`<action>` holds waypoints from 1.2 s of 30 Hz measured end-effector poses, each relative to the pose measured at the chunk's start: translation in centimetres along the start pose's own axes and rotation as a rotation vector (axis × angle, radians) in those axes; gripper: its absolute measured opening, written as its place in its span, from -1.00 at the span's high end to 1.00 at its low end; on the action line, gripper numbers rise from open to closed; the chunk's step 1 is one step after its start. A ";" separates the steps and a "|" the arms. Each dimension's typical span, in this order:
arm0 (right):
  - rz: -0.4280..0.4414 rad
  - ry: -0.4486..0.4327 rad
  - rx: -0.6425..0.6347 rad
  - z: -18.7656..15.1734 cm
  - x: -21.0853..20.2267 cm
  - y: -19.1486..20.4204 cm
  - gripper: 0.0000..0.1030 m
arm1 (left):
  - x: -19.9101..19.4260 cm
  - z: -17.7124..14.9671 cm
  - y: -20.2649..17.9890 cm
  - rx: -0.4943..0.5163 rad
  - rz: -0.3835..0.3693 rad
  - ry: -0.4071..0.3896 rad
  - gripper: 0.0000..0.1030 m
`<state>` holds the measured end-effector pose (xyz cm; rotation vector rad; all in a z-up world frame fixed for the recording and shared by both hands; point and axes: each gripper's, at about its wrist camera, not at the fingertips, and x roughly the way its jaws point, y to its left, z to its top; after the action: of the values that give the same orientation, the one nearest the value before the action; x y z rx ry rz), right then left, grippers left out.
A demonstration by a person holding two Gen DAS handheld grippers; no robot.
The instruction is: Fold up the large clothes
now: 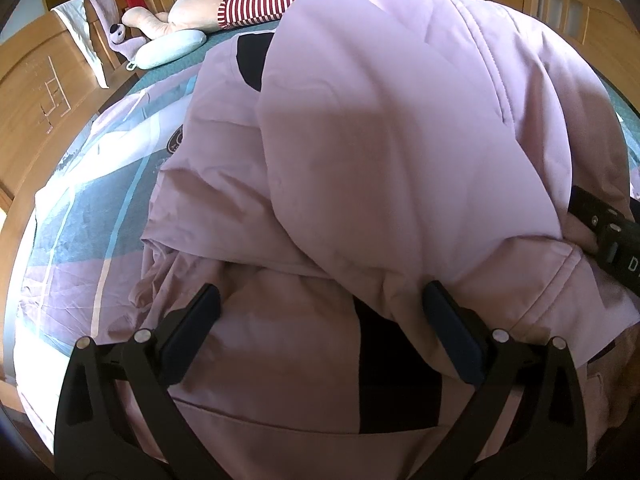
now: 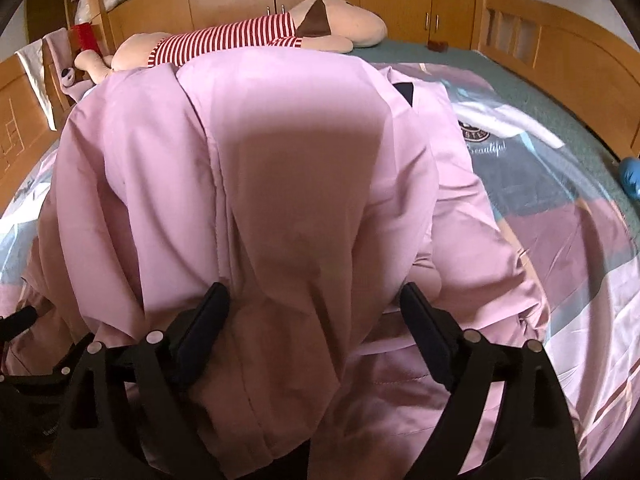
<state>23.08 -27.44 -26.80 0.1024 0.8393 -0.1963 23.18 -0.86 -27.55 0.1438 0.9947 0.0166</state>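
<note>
On the patchwork-print bedspread [image 2: 560,208], in front of the striped plush toy [image 2: 240,38], lies the bulky pink padded jacket [image 1: 380,128]. Both the left gripper [image 1: 320,320] and right gripper [image 2: 314,320] gape open, fabric loose between. I'd smooth the fold before regripping.

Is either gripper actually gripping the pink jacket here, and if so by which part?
Neither. Both the left gripper and right gripper stand open, pads apart, with folds of the pink jacket bulging between them, unpinched.
</note>
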 end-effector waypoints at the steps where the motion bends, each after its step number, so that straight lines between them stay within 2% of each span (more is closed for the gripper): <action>1: 0.000 0.000 0.002 0.0 0.0 -0.1 -0.72 | 0.0 0.0 0.0 0.000 0.001 0.000 -0.96; 5: -0.011 -0.003 0.002 -0.4 -0.1 0.4 -0.80 | 0.1 0.0 0.0 -0.002 0.000 0.002 -0.96; 17: -0.007 -0.003 0.007 -0.3 -0.1 0.3 -0.83 | -0.9 0.1 0.1 -0.002 0.020 -0.013 -0.96; 18: -0.006 -0.002 0.010 -0.3 -0.1 0.2 -0.83 | -1.5 0.2 0.2 0.003 0.035 -0.036 -0.96; 20: -0.005 -0.001 0.013 -0.4 -0.2 0.2 -0.83 | -3.1 0.5 0.0 0.045 0.113 -0.122 -0.96; 21: -0.005 -0.001 0.014 -0.4 -0.3 0.2 -0.83 | -3.7 0.7 0.0 0.073 0.182 -0.170 -0.96; 23: -0.002 -0.005 0.015 -0.4 -0.4 0.1 -0.83 | -3.6 1.1 0.2 0.106 0.246 -0.193 -0.96; 26: 0.024 -0.050 0.029 -0.3 -1.6 -0.2 -0.83 | -1.7 1.5 1.4 0.087 0.251 -0.123 -0.96; 28: 0.048 -0.138 0.043 -0.1 -3.3 -0.3 -0.83 | -0.6 1.3 2.1 0.056 0.222 -0.087 -0.96; 29: 0.065 -0.206 0.042 0.0 -4.7 -0.2 -0.82 | -0.4 1.2 2.1 0.055 0.222 -0.081 -0.96; 31: 0.096 -0.276 0.006 0.1 -6.1 0.8 -0.82 | -0.1 1.2 1.6 0.085 0.245 -0.074 -0.96; 33: 0.109 -0.274 -0.068 -0.1 -6.2 2.3 -0.82 | -0.1 1.0 1.2 0.109 0.270 -0.076 -0.96; 35: 0.085 -0.225 -0.142 -0.7 -5.0 3.7 -0.80 | 0.1 1.0 1.1 0.109 0.274 -0.072 -0.96; 36: 0.045 -0.173 -0.177 -1.1 -3.7 4.3 -0.80 | 0.3 1.1 1.1 0.104 0.269 -0.065 -0.96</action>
<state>20.81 -22.57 -24.71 -0.0613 0.6779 -0.0864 24.27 0.18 -27.06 0.3709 0.9057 0.2056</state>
